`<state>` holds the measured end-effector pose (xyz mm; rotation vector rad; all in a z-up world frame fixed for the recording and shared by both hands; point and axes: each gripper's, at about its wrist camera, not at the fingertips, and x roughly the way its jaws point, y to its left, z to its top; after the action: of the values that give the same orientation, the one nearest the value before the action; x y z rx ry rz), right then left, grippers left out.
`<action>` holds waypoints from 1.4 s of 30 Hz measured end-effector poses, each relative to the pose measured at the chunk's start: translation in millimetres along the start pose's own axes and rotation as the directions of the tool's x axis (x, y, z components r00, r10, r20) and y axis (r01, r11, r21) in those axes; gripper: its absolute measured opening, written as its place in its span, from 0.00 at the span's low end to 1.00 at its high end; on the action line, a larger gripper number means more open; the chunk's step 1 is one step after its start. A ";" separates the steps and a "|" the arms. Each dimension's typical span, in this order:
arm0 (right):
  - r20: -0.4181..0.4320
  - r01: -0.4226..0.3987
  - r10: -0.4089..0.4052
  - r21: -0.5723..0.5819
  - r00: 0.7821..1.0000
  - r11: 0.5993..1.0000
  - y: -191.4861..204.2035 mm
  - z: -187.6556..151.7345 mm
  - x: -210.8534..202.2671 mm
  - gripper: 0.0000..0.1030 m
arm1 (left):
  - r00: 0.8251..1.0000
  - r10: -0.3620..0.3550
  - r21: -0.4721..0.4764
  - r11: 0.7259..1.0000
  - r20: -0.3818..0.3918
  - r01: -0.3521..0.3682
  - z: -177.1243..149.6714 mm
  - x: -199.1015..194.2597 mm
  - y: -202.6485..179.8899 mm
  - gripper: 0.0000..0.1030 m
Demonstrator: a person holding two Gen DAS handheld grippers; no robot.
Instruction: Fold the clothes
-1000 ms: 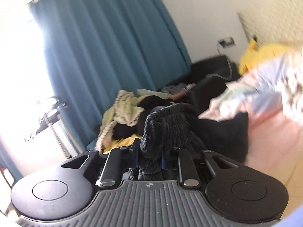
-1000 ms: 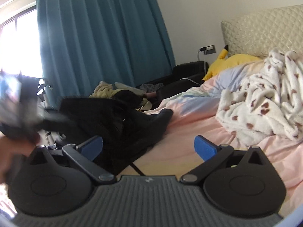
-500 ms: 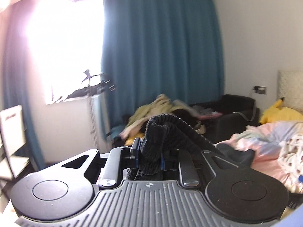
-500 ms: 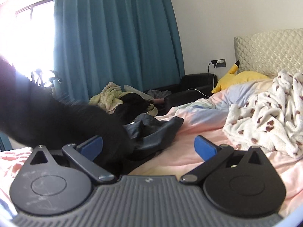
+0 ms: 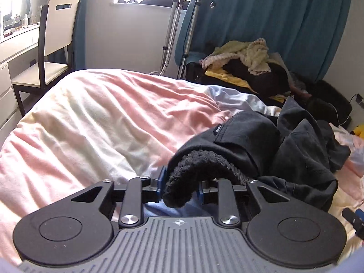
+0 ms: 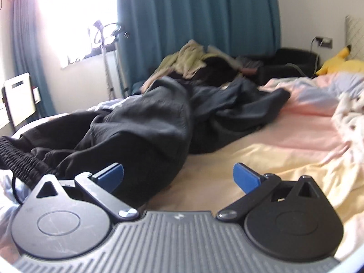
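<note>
Folding barely begun. Near: left gripper (image 5: 179, 190), fingers loosening around the ribbed waistband (image 5: 195, 170) of black trousers (image 5: 250, 141); right gripper (image 6: 178, 174), fingers spread, empty. Middle: trousers crumpled on the bed (image 5: 91, 118), unflattened, no fold made. Far: clothes pile (image 5: 245, 68) untouched by the curtain (image 5: 284, 22).

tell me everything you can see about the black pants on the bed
The black pants are soft, matte fabric, crumpled rather than flat, lying across the pink and cream bedspread. A ribbed elastic waistband with a fuzzy inner side arches up at the near end, and a flat pocket panel shows behind it. The waistband sits between the jaws of the left gripper, which are opening. The rest trails back toward another dark garment. The right gripper is open, beside the pants, with nothing gripped.
</note>
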<state>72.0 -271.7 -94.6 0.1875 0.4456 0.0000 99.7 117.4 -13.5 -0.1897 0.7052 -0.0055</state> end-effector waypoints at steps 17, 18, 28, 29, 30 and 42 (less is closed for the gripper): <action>-0.007 -0.174 0.190 0.367 0.982 0.914 -30.9 17.2 38.1 1.00 | 0.943 -0.054 0.396 0.914 0.328 -0.085 -43.1 -67.9 -63.8 0.78; -0.005 -0.166 0.179 0.353 0.984 0.921 -30.1 17.9 36.9 1.00 | 0.945 -0.085 0.477 0.875 0.315 -0.081 -50.8 -63.1 -78.4 0.78; 0.081 -0.145 0.126 0.298 0.989 0.943 -38.6 40.5 19.1 1.00 | 0.956 -0.288 0.945 0.326 0.059 0.040 -150.7 8.5 -177.1 0.72; 0.104 -0.156 0.129 0.315 0.986 0.936 -42.4 42.7 14.7 1.00 | 0.961 -0.276 0.951 0.306 0.037 0.052 -154.9 16.7 -180.6 0.67; 0.129 -0.162 0.127 0.318 0.983 0.934 -44.7 44.5 9.4 1.00 | 0.960 -0.279 0.957 0.280 0.011 0.071 -158.6 21.2 -182.6 0.66; 0.159 -0.182 0.148 0.227 0.976 0.957 -33.5 51.5 0.2 1.00 | 0.972 -0.232 0.992 0.125 0.037 -0.008 -178.7 28.9 -179.6 0.61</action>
<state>92.9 -313.9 -55.2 0.4605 0.2874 0.0976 17.2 -91.7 -133.8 1.1178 0.3500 -0.6259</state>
